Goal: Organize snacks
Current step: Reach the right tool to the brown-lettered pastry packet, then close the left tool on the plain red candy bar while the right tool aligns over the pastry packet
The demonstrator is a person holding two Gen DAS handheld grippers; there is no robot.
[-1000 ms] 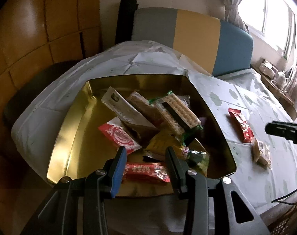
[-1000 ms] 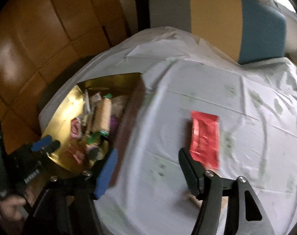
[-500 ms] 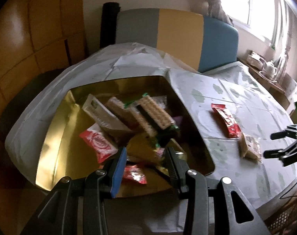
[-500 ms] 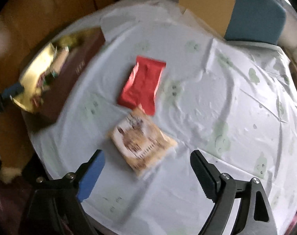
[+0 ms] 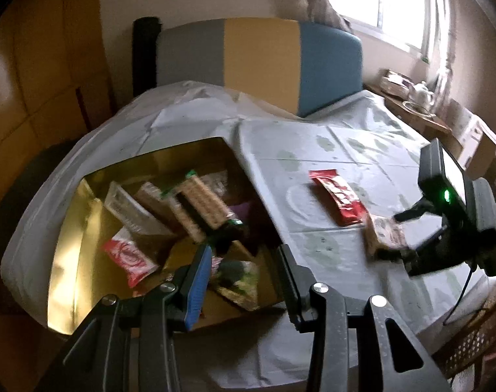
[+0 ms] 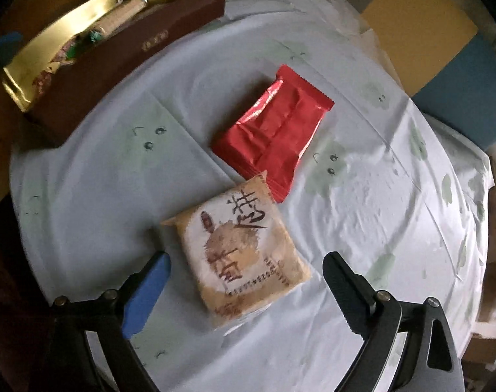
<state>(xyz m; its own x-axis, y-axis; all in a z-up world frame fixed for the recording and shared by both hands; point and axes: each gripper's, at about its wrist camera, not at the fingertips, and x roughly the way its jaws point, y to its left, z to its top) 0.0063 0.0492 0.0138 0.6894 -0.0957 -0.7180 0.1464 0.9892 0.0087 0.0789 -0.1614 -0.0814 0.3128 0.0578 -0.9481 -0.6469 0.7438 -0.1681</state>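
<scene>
A box with a gold lining [image 5: 182, 147] holds several wrapped snacks. My left gripper [image 5: 244, 251] hovers over its near edge, jaws apart with nothing between them. On the white cloth lie a red packet [image 6: 274, 124] and, next to it, a beige packet with brown print [image 6: 241, 258]. My right gripper [image 6: 246, 258] points steeply down over the beige packet. Its jaws are wide and closing, one finger on each side, and the pads stand clear of the packet. The left wrist view shows the right gripper [image 5: 395, 235] at the beige packet [image 5: 383, 235], with the red packet [image 5: 339, 196] just beyond.
The round table wears a white cloth with green prints [image 6: 362, 196]. The box's brown outer wall [image 6: 127, 55] stands at the left. A grey, yellow and blue chair back [image 5: 257, 62] is behind the table. A side table with a teapot [image 5: 421, 89] stands at the right.
My right gripper has swung from the box side, dropped over the beige packet and spread its jaws wide. My left gripper has drifted right along the box's near edge, jaws unchanged.
</scene>
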